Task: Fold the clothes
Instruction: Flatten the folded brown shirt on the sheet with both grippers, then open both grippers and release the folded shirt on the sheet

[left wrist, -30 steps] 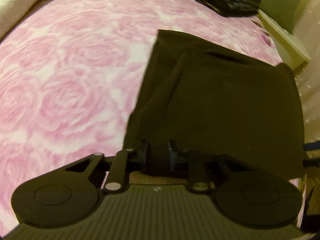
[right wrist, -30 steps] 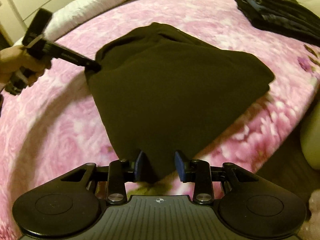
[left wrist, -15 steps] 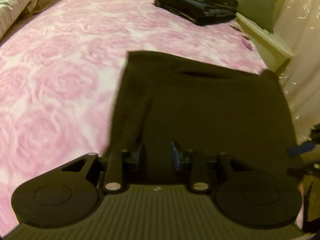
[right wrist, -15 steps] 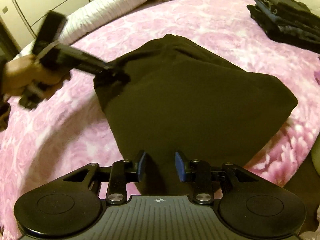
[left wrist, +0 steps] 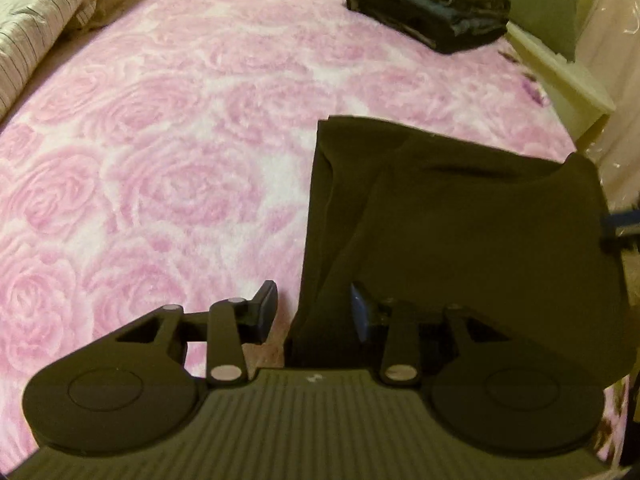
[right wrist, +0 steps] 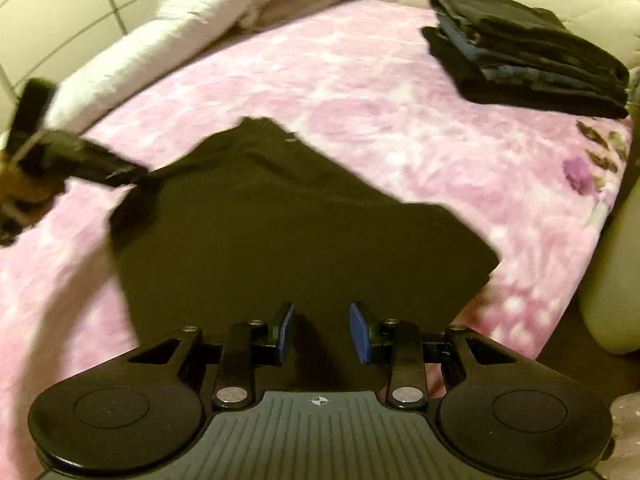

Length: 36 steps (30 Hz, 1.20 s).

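- Left tongs [left wrist: 314, 316] opening now; were pinched on the near corner of the dark garment [left wrist: 460, 240] a second ago, pads now spread with cloth edge between them, no longer pressed on it; reads as a release after laying a fold
- Right tongs [right wrist: 322, 334] partly open, width unchanged over the last second; garment's near edge between the blue pads, contact on cloth too unclear to call a grip
- Garment flat on pink rose bedspread [left wrist: 160, 180], folded to a rough rectangle, near the bed's edge; left side doubled under in a long pleat
- Garment directly ahead of and under both tongs; left one at its left near corner, right one mid near edge
- Stack of folded dark clothes [right wrist: 528, 48] well apart at far side of bed; likely destination
- Judged: fold just set, smoothing or next fold pending
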### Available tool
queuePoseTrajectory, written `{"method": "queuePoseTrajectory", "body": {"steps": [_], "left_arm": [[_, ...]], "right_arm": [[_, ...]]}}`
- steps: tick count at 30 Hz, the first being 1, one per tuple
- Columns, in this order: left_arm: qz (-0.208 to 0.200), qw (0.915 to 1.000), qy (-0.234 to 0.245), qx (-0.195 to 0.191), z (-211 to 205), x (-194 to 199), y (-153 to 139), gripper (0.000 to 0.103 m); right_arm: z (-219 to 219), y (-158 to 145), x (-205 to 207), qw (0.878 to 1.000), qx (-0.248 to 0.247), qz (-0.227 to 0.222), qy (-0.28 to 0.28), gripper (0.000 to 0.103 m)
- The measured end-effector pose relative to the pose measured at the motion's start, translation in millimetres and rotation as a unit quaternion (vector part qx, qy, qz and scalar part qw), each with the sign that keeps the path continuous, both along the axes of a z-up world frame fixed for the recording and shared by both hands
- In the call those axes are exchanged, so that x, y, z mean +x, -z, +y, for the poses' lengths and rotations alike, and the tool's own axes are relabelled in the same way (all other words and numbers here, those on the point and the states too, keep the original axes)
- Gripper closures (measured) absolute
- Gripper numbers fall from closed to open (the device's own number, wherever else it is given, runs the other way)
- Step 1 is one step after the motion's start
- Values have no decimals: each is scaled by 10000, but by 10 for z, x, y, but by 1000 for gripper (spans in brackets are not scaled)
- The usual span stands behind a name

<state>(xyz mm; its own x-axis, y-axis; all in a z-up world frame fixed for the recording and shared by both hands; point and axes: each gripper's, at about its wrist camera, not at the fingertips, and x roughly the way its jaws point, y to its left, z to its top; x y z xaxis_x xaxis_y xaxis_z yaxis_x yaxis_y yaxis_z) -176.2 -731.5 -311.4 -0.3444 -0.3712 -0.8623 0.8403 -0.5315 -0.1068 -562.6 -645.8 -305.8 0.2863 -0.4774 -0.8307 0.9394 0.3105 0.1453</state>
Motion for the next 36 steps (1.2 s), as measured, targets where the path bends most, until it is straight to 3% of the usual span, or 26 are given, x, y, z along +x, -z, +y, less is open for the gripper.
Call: {"method": "queuePoseTrajectory", "body": {"steps": [5,9,16,22,28,30,36], "left_arm": [[-75,9999,-73,35,12,-4,21,64],[-227,9996,-103,98,67,-5,-15,64],[-508,9986,54,156,248,-34,-133,61],[-604,9979,248,57,501,-28,-261,50],[-755,9934,821,-285,892,-89,-346,35],[-793,9891,1146,-475,1070,-131,-365,26],[-1021,9733,1843,-911,1537,-253,-324,25]], "right_arm": [[-243,118,-187,9999,138,-47,78,68],[-206,-5,-172,9991,72,263,309,67],[110,-304,75,9995,40,293,-67,65],[480,-348,355,9989,243,327,-245,59],[766,-303,582,9958,568,645,-310,49],[848,-277,636,9941,625,838,-293,47],[1050,-317,753,9927,456,1082,-271,36]]}}
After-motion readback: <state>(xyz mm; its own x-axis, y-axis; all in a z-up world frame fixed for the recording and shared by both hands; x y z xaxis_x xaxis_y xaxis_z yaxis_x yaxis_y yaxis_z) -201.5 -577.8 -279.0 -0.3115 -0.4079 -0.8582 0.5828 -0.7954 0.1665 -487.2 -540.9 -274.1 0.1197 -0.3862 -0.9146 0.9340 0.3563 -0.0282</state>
